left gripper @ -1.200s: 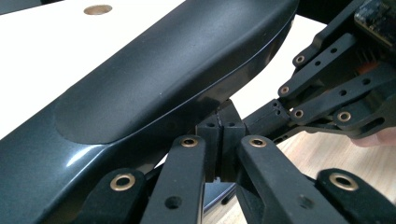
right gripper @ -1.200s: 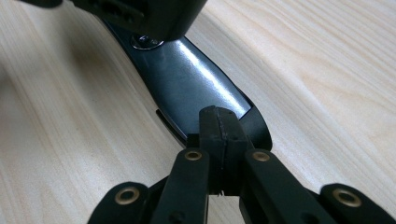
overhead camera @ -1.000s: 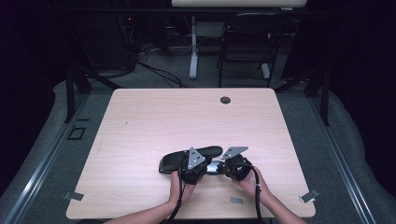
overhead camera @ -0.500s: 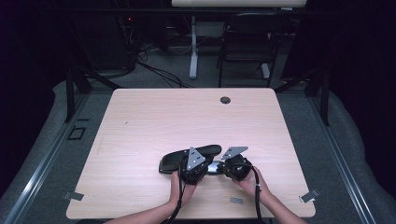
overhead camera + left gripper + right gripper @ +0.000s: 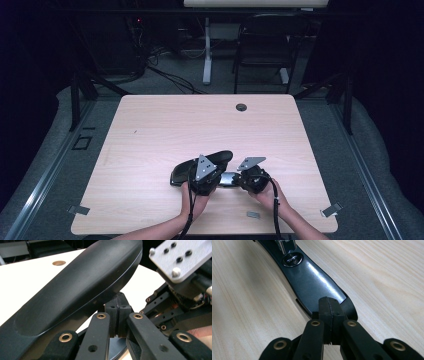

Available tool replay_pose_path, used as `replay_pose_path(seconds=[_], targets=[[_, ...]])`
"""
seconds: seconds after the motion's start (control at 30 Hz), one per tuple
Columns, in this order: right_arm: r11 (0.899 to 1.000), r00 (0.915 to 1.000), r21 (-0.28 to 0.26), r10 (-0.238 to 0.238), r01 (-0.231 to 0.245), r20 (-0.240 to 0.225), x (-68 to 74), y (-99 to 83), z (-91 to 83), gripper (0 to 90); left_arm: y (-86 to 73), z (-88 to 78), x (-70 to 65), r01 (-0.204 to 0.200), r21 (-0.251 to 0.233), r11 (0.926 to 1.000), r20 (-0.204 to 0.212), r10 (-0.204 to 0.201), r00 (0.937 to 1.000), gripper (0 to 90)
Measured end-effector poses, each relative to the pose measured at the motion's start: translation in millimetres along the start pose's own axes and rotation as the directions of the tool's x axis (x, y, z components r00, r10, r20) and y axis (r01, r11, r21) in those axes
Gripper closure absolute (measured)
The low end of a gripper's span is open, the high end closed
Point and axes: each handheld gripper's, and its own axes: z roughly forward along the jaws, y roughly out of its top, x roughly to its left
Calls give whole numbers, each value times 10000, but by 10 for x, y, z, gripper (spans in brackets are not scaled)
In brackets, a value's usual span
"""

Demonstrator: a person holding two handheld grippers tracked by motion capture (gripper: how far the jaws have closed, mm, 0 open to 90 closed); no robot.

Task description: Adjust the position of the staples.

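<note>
Both hand-held grippers, left (image 5: 218, 176) and right (image 5: 239, 180), sit fully closed, gripping nothing, beside the black glasses case (image 5: 200, 167); next, jaws must open to grasp it.

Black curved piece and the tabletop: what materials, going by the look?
Black curved piece: likely moulded plastic. Its inner face is glossy, with sharp highlights in the right gripper view; its outer shell looks matte and smooth in the left gripper view. Painted metal can't be ruled out.
Tabletop: pale wood grain with a flat satin sheen, probably laminate rather than solid wood.
</note>
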Motion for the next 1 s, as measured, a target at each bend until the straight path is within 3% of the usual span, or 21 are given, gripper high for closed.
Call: replay_pose_path(seconds=[0.33, 0.53, 0.67, 1.0], targets=[[10000, 10000, -19, 73, -73, 11, 8, 3, 2, 900, 69, -71, 28, 260, -344, 9991, -9, -261, 9997, 900], [10000, 10000, -27, 62, -62, -76, 3, 2, 0, 900, 103, -90, 27, 193, -484, 9986, 18, -192, 9998, 900], [10000, 10000, 9, 54, -54, -18, 1, 2, 0, 900, 127, -118, 41, 34, -666, 9978, -185, -46, 9998, 900], [10000, 10000, -15, 54, -54, -10, -1, 2, 1, 900, 181, -180, 88, 113, -821, 9966, -231, -132, 9996, 900]])
